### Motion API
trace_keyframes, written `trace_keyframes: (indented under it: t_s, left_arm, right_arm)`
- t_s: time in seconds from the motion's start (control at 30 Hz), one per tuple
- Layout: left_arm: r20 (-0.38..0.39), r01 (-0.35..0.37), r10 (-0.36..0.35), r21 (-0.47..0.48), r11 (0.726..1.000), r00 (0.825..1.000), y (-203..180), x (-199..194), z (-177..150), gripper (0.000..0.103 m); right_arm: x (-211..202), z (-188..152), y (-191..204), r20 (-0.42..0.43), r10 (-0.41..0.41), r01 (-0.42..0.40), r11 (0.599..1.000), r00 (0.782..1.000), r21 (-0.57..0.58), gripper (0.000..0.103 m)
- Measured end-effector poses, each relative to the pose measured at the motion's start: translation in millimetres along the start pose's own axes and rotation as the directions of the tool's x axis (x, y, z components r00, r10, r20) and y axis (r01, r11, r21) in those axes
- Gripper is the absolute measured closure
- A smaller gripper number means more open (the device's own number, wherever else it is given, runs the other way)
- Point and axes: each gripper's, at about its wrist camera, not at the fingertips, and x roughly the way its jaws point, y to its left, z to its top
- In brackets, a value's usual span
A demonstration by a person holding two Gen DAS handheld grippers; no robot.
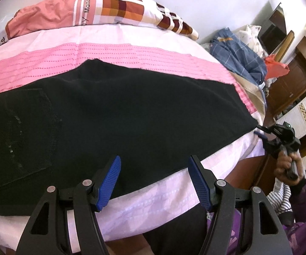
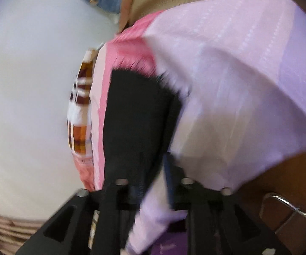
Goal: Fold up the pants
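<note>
Ahead of the open jaws of the left gripper (image 1: 153,182) the flat black denim pants (image 1: 110,114) spread wide over the pale pink bedsheet (image 1: 153,204), nothing standing on them, so the path forward lies clear. Further ahead, a pink-and-checked pillow (image 1: 102,8) blocks the far edge. To the jaws' right, a heap of blue checked cloth (image 1: 238,57) sits past the bed corner, and the right gripper (image 1: 261,130), in a hand (image 1: 287,165), sits just beside the pants' hem. In the blurred right wrist view, a strip of sheet shows between its fingers.
</note>
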Motion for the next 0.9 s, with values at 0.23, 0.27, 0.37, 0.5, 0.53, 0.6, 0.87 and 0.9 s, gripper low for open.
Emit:
trace_keyframes:
  t_s: [0.23, 0.27, 0.37, 0.5, 0.53, 0.6, 0.87, 0.9]
  left_arm:
    - [0.08, -0.021, 0.026, -0.068, 0.997, 0.996, 29, -22, -6, 0.037]
    - [0.087, -0.018, 0.027, -0.094, 0.995, 0.996, 36, -25, -7, 0.037]
    - [0.111, -0.005, 0.022, -0.149, 0.989, 0.994, 51, -33, -12, 0.037]
    - [0.141, -0.01, 0.034, -0.169, 0.986, 0.989, 64, -44, -19, 0.037]
    - [0.144, -0.012, 0.036, -0.169, 0.986, 0.989, 66, -46, -21, 0.037]
    - [0.145, -0.022, 0.047, -0.165, 0.986, 0.988, 70, -48, -23, 0.037]
    - [0.163, -0.054, 0.091, -0.217, 0.975, 0.982, 98, -54, -27, 0.037]
    - [0.17, -0.06, 0.102, -0.234, 0.97, 0.98, 105, -56, -29, 0.037]
  right_arm:
    - [98, -124, 88, -0.44, 0.113, -0.201, 0.967, 0.891, -0.158, 0.076]
    - [110, -137, 92, -0.47, 0.107, -0.204, 0.966, 0.876, -0.16, 0.076]
    - [153, -167, 92, -0.54, 0.095, -0.187, 0.975, 0.836, -0.117, 0.076]
    - [177, -177, 87, -0.539, 0.066, -0.143, 0.984, 0.84, -0.103, 0.076]
    - [176, -177, 87, -0.535, 0.068, -0.146, 0.984, 0.842, -0.105, 0.076]
    - [178, -176, 89, -0.52, 0.061, -0.141, 0.983, 0.852, -0.114, 0.076]
    - [184, -183, 91, -0.504, -0.005, -0.077, 0.987, 0.864, -0.142, 0.075]
    - [185, -182, 93, -0.498, -0.009, -0.078, 0.985, 0.867, -0.153, 0.075]
